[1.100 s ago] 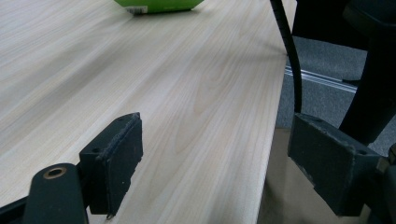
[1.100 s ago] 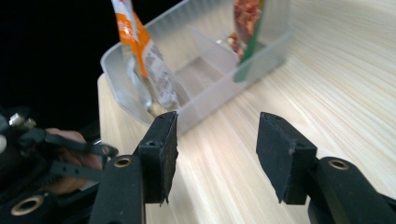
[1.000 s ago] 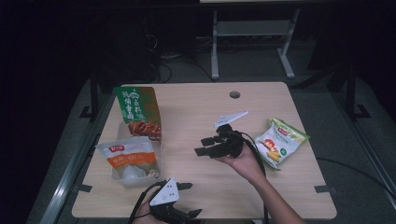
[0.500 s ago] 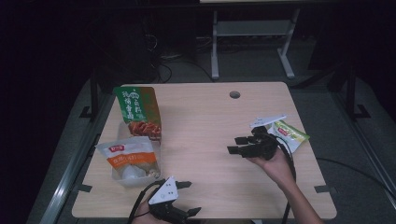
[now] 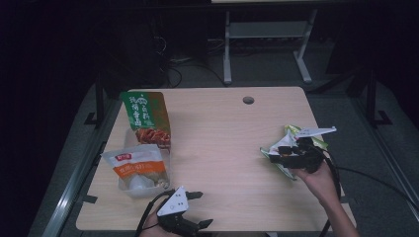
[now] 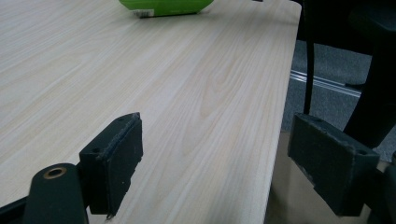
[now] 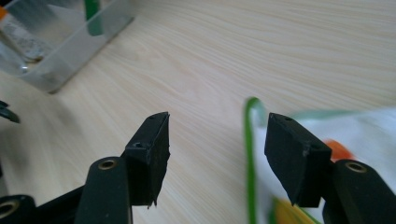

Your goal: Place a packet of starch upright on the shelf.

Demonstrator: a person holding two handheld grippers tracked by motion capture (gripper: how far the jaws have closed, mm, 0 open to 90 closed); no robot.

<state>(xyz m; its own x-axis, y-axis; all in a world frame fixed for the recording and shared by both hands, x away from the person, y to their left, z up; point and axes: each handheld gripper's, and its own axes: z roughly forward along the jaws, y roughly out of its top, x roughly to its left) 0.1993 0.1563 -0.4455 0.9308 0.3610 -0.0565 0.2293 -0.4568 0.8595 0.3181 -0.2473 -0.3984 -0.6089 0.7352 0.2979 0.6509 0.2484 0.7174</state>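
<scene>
now your right claw (image 5: 273, 154) sits at the near-left edge of the green-edged snack bag (image 5: 289, 148), which lies flat on the right side of the surface (image 5: 222, 148). its jaws have just been opening and stand wide, with nothing pressed between them; in the right gripper view the bag's green rim (image 7: 251, 154) shows in the gap, close to one pad. ease lower so one pad slides under that edge and the other comes over it, then close slowly, because a thin film edge probably slips out of a rushed pinch. take hold a bit inside the rim rather than at its very tip. keep your left claw (image 5: 197, 210) parked at the near edge, jaws apart and empty, clear of the clear box (image 5: 143, 175) holding the other bags.
</scene>
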